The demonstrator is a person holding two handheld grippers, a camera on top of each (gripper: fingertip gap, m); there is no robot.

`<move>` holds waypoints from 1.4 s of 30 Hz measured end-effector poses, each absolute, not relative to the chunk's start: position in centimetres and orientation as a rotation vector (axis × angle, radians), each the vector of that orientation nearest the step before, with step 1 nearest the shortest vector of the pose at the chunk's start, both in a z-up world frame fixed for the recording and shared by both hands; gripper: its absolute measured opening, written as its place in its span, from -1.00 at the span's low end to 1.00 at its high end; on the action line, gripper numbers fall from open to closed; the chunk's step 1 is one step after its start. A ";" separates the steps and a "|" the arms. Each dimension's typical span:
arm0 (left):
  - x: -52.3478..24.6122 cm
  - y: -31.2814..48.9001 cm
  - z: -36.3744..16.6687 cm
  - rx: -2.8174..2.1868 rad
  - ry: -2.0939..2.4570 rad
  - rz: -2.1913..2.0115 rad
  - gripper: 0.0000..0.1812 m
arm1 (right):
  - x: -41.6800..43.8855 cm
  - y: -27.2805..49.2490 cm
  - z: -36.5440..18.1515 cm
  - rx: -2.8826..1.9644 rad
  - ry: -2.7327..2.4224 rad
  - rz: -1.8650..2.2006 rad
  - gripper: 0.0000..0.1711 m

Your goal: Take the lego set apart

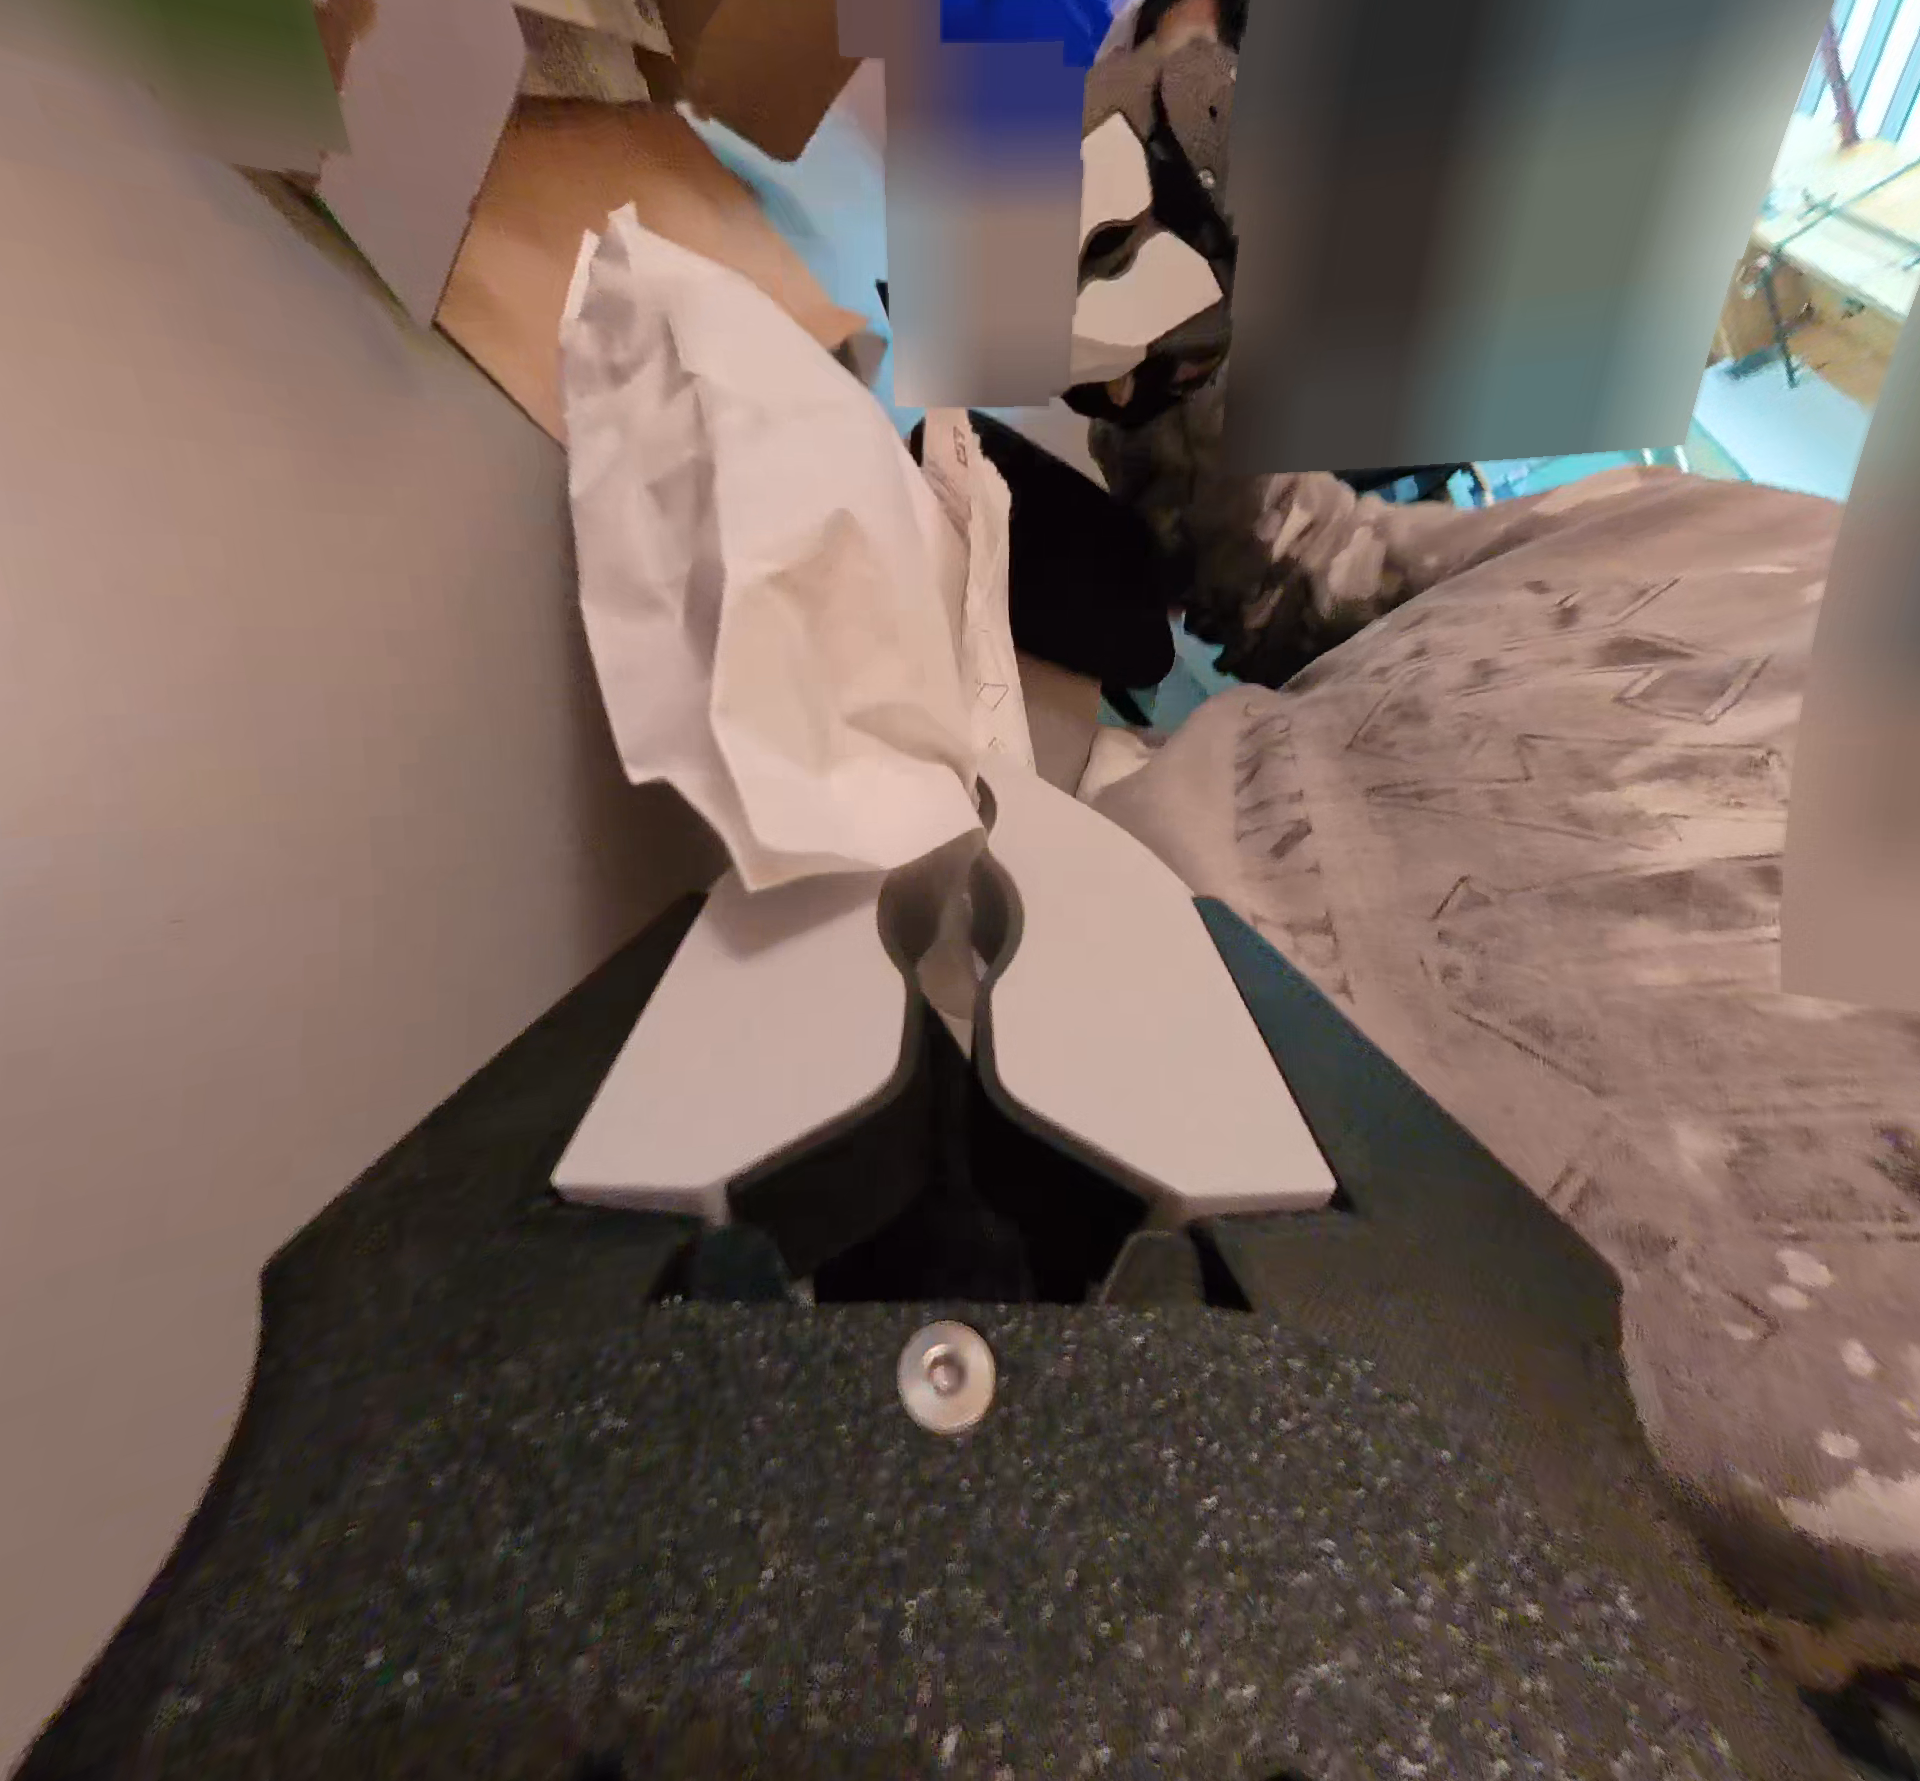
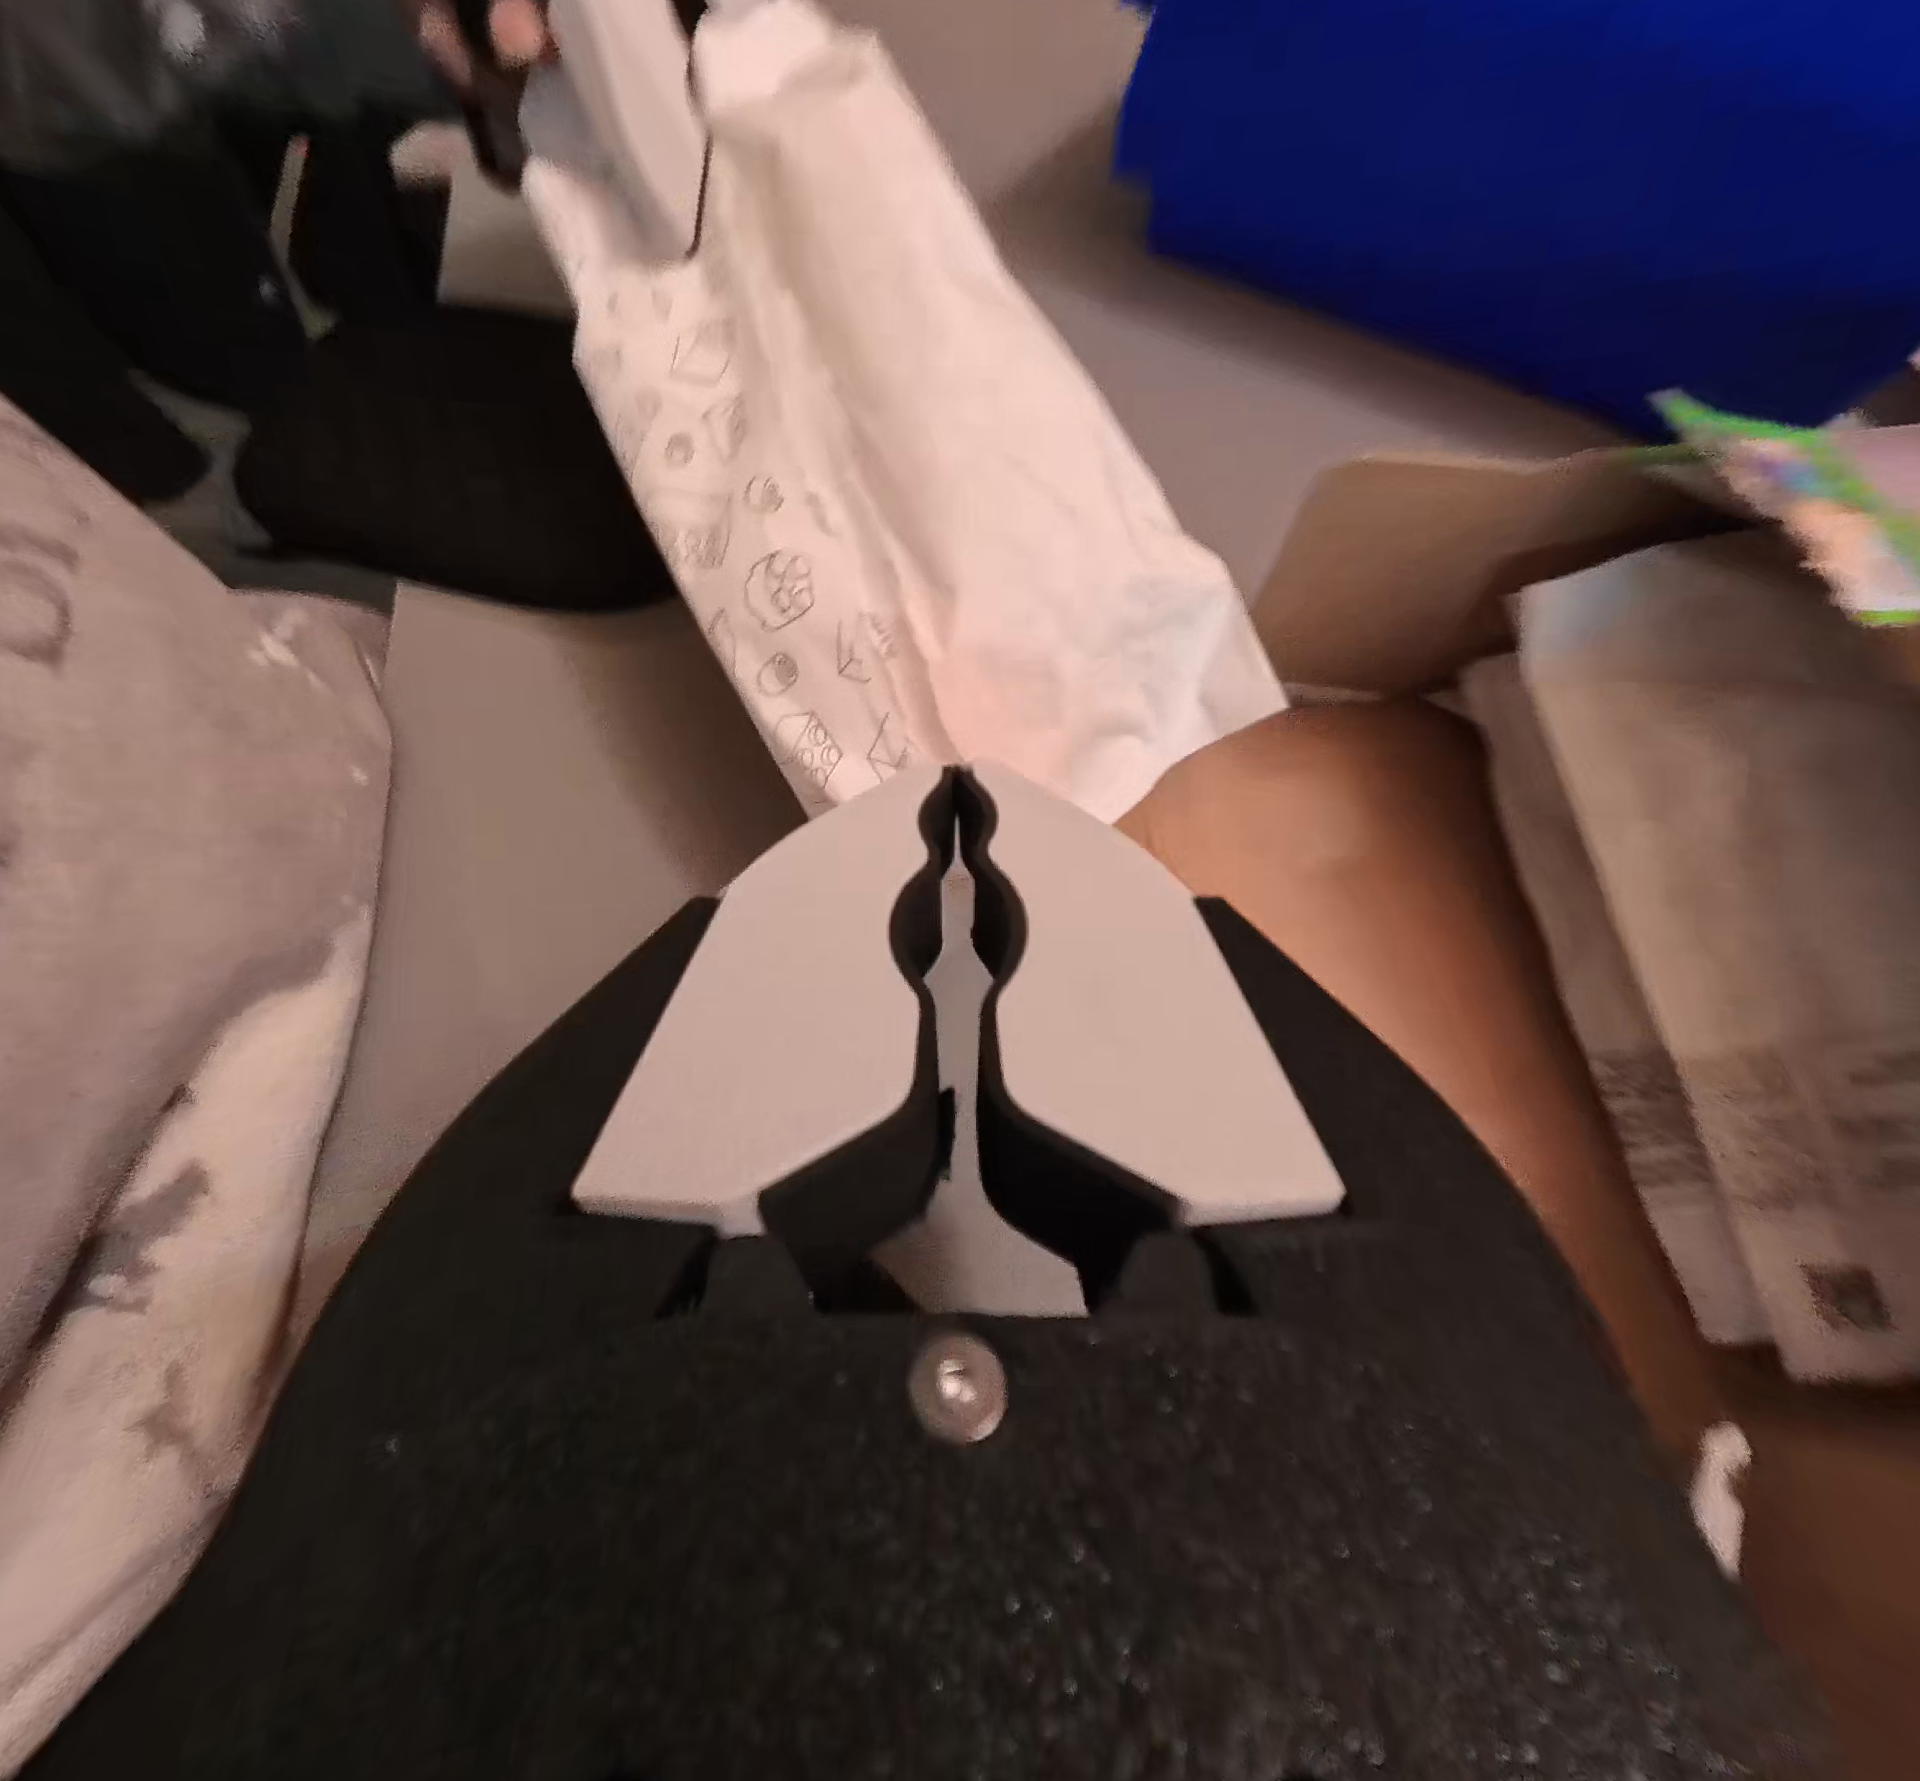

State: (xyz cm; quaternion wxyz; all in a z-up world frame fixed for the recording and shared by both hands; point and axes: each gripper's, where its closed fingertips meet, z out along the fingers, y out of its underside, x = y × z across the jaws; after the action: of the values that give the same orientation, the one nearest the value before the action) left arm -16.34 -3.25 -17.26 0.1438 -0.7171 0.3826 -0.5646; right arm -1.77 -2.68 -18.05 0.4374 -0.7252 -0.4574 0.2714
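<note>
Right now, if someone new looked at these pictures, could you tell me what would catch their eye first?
A crumpled white paper bag stretches between the two grippers: the right gripper is shut on one end, the left gripper on the other. A bright blue bin stands behind it in the right wrist view, with an opened cardboard box on the right beside it.

Left gripper [image 1: 977, 858]: white fingers pressed together, pinching crumpled white paper bag [image 1: 769, 609] at its near end. Bag runs toward 11 o'clock from tips.

Right gripper [image 2: 958, 781]: fingers closed tight on opposite end of bag, which stretches toward 11 o'clock, where left gripper appears far off, blurred. Bare leg [image 2: 1382, 952] at 3 o'clock.
</note>
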 end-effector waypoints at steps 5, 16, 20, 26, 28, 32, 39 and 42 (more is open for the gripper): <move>-14.9 -3.3 -16.3 -1.961 0.939 -1.689 -0.99 | 1.2 -4.8 -17.4 -1.817 -1.041 0.608 -1.00; -5.3 -3.3 -14.2 -1.818 0.723 -1.586 -0.99 | 1.3 -3.4 -19.6 -1.988 -0.754 0.543 -1.00; -3.5 -2.3 -16.4 -1.881 0.634 -1.400 -0.99 | 3.9 -0.1 -20.4 -2.049 -0.735 0.455 -1.00; -1.7 0.0 -17.8 -1.806 0.587 -1.137 -0.99 | 5.4 3.8 -21.3 -2.052 -0.734 0.377 -1.00; -0.7 0.8 -18.0 -1.778 0.576 -1.069 -0.99 | 6.3 5.0 -21.5 -2.070 -0.702 0.324 -1.00; 1.3 2.5 -18.8 -1.811 0.520 -1.029 -0.99 | 7.2 4.8 -21.3 -2.091 -0.724 0.326 -1.00; 2.9 3.8 -18.8 -1.858 0.424 -1.130 -0.99 | 16.4 4.9 -15.0 -1.882 -0.621 0.050 -0.63; 3.5 4.3 -18.7 -1.856 0.410 -1.138 -0.99 | 18.0 5.4 -18.0 -2.001 -0.628 0.052 -0.10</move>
State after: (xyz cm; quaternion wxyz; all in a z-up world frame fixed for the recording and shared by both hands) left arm 3.52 4.30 -18.70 0.4467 -0.7496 0.1654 -0.4595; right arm 18.04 5.41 -18.01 0.4984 -0.8269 -0.2597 0.0216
